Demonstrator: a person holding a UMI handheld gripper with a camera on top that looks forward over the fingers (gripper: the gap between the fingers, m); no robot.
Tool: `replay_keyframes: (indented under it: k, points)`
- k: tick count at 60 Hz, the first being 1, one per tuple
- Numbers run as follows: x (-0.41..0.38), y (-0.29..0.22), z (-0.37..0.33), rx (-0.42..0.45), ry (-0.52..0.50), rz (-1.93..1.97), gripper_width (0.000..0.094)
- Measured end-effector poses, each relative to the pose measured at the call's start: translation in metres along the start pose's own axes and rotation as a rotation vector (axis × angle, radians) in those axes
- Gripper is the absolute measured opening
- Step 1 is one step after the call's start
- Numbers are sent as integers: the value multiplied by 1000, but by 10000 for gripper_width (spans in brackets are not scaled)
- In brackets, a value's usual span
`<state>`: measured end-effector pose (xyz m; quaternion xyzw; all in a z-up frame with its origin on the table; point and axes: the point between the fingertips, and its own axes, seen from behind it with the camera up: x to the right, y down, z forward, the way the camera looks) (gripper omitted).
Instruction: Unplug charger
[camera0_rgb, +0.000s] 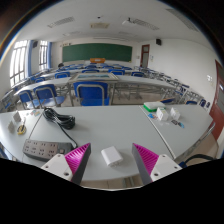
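A small white charger block (110, 155) lies flat on the pale table (120, 125), between my two fingers with a gap at each side. My gripper (112, 163) is open, its magenta pads wide apart to the left and right of the block. A grey-white power strip (43, 149) lies on the table just left of my left finger (72, 160). A black cable (60, 120) runs from it toward the far side of the table. I cannot tell whether anything is plugged into the strip.
A small white object (20, 126) lies at the table's far left. White and green boxes (162, 111) sit at the far right. Beyond the table are rows of desks with blue chairs (90, 94) and a green chalkboard (97, 52).
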<state>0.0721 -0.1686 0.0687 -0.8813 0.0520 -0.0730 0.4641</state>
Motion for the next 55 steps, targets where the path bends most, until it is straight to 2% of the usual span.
replay_keyframes:
  k: [16,30,42,55]
  points:
    - [-23,0,-151,68,5,-33,857]
    - [-37,23,-270,101,32,-48,858]
    - [-53,38,-321,118,25,-57,857]
    - [-61,38,-336,124,18,-36,857]
